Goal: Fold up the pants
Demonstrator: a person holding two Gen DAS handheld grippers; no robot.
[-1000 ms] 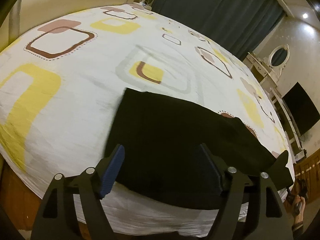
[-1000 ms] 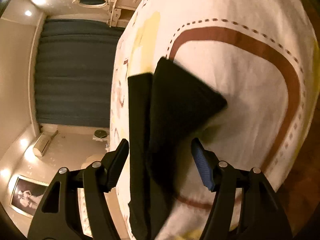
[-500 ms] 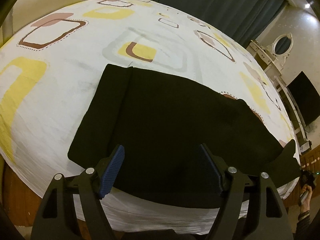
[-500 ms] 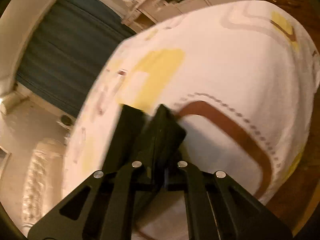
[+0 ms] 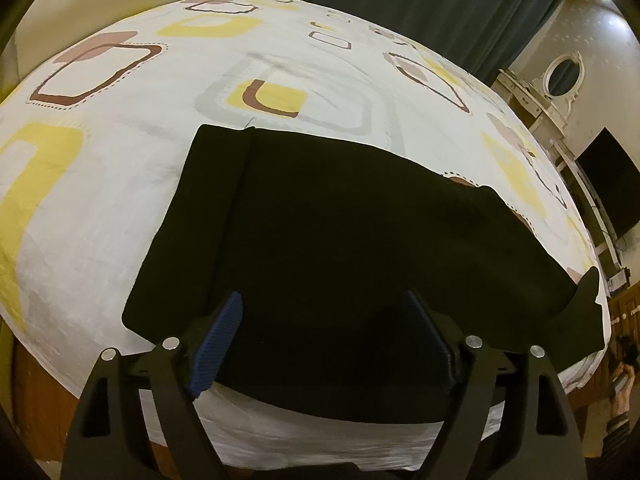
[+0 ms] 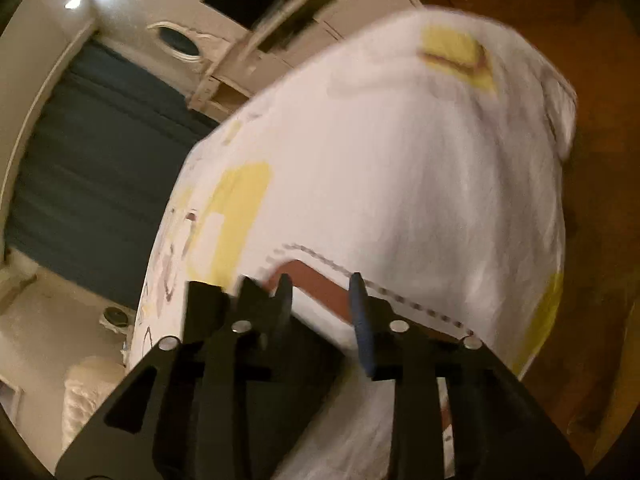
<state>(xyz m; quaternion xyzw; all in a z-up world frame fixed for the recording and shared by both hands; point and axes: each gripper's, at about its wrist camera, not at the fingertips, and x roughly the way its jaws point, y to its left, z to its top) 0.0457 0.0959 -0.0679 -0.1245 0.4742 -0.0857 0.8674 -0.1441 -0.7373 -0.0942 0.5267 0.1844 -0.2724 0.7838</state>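
Observation:
Black pants [image 5: 340, 220] lie folded flat on a patterned white bed sheet [image 5: 120, 160], with a narrower strip along their left side and one corner sticking up at the far right end. My left gripper [image 5: 324, 300] hovers over their near edge. Its jaws are opening and the blue pads [image 5: 218, 340] touch no cloth. In the blurred right wrist view my right gripper [image 6: 320, 292] has its jaws opening, with only sheet showing in the gap. A bit of black pants [image 6: 208, 300] lies just left of its left finger.
The bed's near edge runs just below my left gripper, with wooden floor [image 6: 600, 160] beyond the corner. Dark curtains [image 5: 440, 0], a dressing table with an oval mirror [image 5: 564, 76] and a black screen [image 5: 612, 188] line the far side. A hand [image 5: 622, 368] shows at the right rim.
The pants' left part has been laid out flat and wider. The right gripper shut on the pants' end, then came apart and lifted away, its view swinging across the bed corner.

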